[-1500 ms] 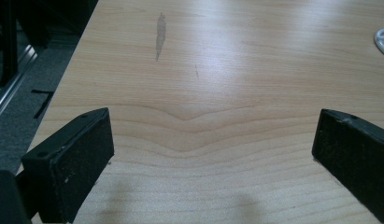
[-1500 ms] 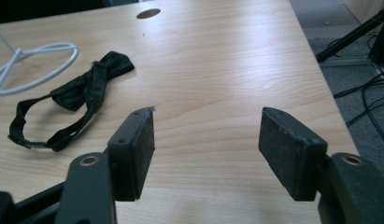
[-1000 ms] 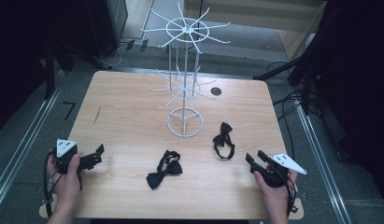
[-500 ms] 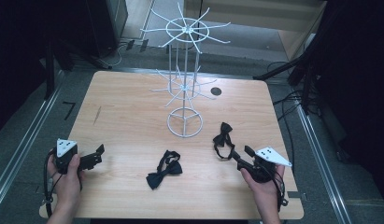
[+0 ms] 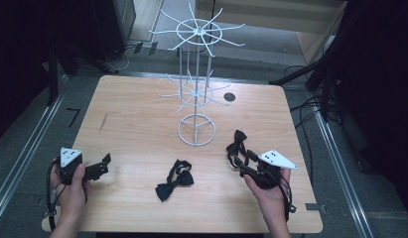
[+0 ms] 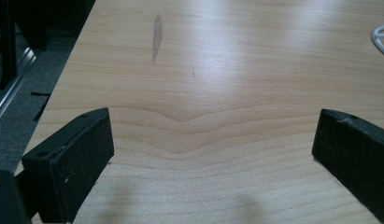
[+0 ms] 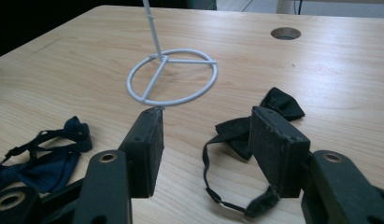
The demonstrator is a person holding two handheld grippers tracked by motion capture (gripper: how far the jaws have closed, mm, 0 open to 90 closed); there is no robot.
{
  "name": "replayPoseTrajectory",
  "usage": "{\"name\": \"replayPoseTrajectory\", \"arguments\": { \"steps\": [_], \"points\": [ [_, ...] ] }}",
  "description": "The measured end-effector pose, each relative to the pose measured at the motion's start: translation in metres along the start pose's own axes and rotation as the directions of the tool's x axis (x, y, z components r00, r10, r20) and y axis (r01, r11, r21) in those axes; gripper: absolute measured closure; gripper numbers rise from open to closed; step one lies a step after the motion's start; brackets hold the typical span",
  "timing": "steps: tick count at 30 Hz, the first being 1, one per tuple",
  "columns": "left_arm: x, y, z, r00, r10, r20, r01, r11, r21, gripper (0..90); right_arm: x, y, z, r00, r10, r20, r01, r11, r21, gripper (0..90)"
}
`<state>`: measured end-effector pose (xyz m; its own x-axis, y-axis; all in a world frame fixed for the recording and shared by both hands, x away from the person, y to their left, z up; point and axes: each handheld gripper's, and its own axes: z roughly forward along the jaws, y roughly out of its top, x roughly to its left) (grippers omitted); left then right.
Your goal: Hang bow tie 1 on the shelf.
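A black bow tie [image 5: 236, 145] [image 7: 236, 133] lies flat on the wooden table [image 5: 142, 119], right of the white wire rack's ring base [image 5: 196, 130] [image 7: 172, 77]. My right gripper [image 5: 241, 162] [image 7: 204, 140] is open just in front of it, and the tie's strap loops between the jaws. A second, dark blue bow tie [image 5: 174, 179] [image 7: 45, 156] lies near the table's front middle. My left gripper [image 5: 101, 165] [image 6: 213, 154] is open low over bare wood at the front left, with nothing between its jaws.
The white wire rack [image 5: 197, 64] rises from the table's middle with two tiers of bare hook arms. A round cable hole [image 5: 229, 97] [image 7: 285, 33] sits behind it to the right. A dark smear [image 6: 156, 35] marks the wood at the left.
My right gripper has moved left and forward from the table's front right corner up to the black bow tie. The left gripper has stayed put.
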<state>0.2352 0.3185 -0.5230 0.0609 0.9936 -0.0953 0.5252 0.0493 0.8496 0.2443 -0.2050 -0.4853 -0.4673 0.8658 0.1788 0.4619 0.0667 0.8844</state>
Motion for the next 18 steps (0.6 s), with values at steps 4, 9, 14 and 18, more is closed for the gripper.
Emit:
{"name": "replayPoseTrajectory", "arguments": {
  "steps": [4,9,14,18],
  "points": [
    [0.000,0.000,0.000,1.0000,0.000,0.001,0.000,1.0000,0.000,0.0,0.005,0.003,0.004,0.9999,-0.002,-0.010,0.002,1.000,0.002,45.9],
    [0.000,0.000,0.000,1.0000,-0.002,0.002,0.002,1.0000,-0.001,0.0,0.010,0.005,0.009,0.9998,-0.008,-0.016,0.008,1.000,0.005,46.0],
    [0.000,0.000,0.000,1.0000,0.000,0.002,0.000,1.0000,0.001,0.0,0.016,0.008,0.016,0.9995,-0.020,-0.026,0.020,1.000,0.012,46.1],
    [0.000,0.000,0.000,1.0000,0.000,0.002,0.000,1.0000,0.001,0.0,0.022,0.010,0.021,0.9989,-0.027,-0.039,0.027,1.000,0.016,46.2]
  ]
}}
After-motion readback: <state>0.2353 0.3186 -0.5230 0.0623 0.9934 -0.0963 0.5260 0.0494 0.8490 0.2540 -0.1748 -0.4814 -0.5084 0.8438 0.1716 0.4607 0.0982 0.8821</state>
